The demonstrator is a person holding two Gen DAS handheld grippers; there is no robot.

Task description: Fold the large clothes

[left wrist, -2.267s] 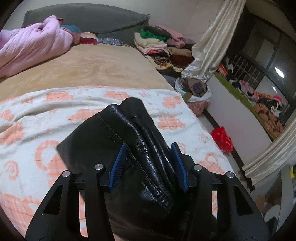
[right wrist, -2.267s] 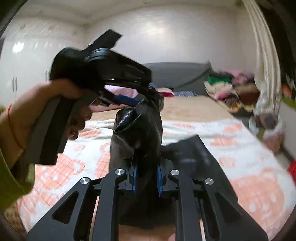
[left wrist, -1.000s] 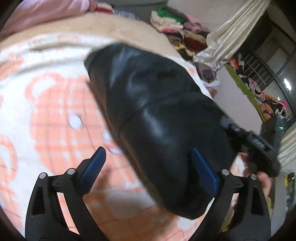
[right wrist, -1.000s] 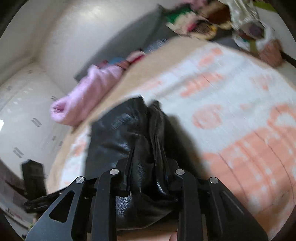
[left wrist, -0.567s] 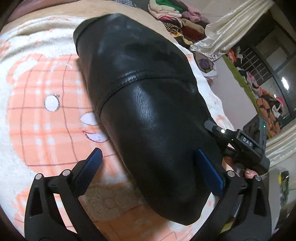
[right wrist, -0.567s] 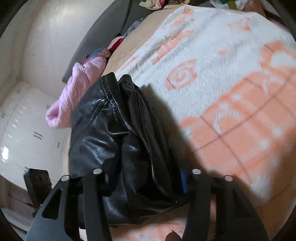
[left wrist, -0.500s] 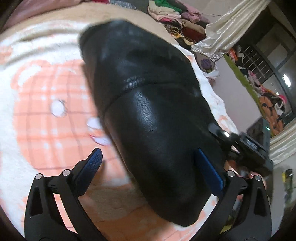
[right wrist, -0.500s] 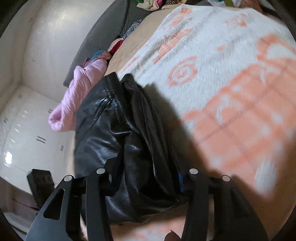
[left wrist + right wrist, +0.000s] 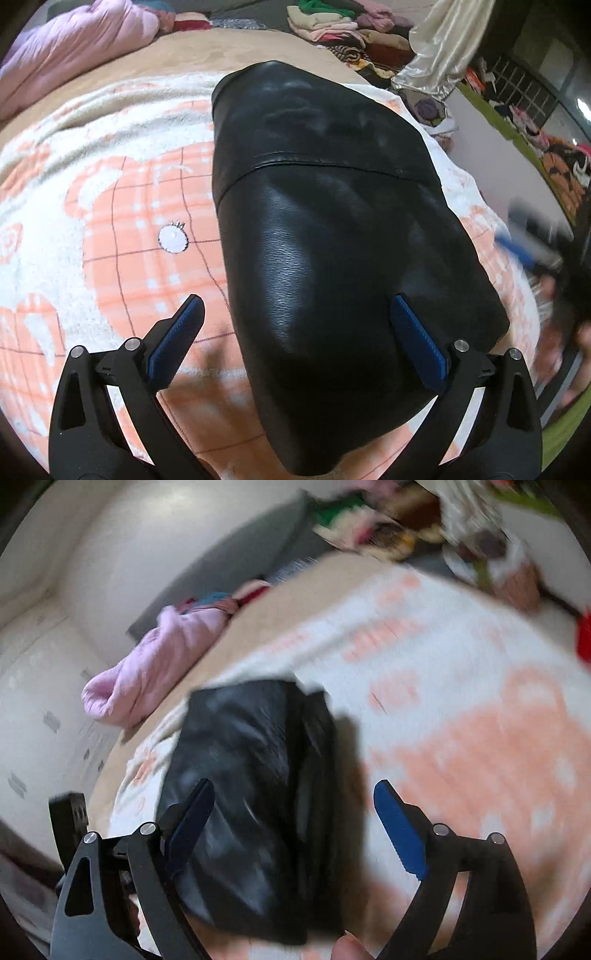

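A black leather jacket (image 9: pixel 332 236) lies folded into a compact block on the white and orange blanket (image 9: pixel 110 206). My left gripper (image 9: pixel 295 314) is open and empty, just above the jacket's near end. My right gripper (image 9: pixel 295 801) is open and empty, above the folded jacket (image 9: pixel 255 790), which is blurred in the right wrist view. The right gripper also shows as a blurred shape at the right edge of the left wrist view (image 9: pixel 532 254).
A pink quilt (image 9: pixel 66 51) lies at the head of the bed on a tan sheet (image 9: pixel 192 51). Stacked folded clothes (image 9: pixel 332 26) sit at the far right of the bed. A curtain (image 9: pixel 443 40) and cluttered floor lie right of the bed.
Both grippers let go of the jacket and opened; it now lies folded on the blanket. The right gripper has pulled back and is moving fast.
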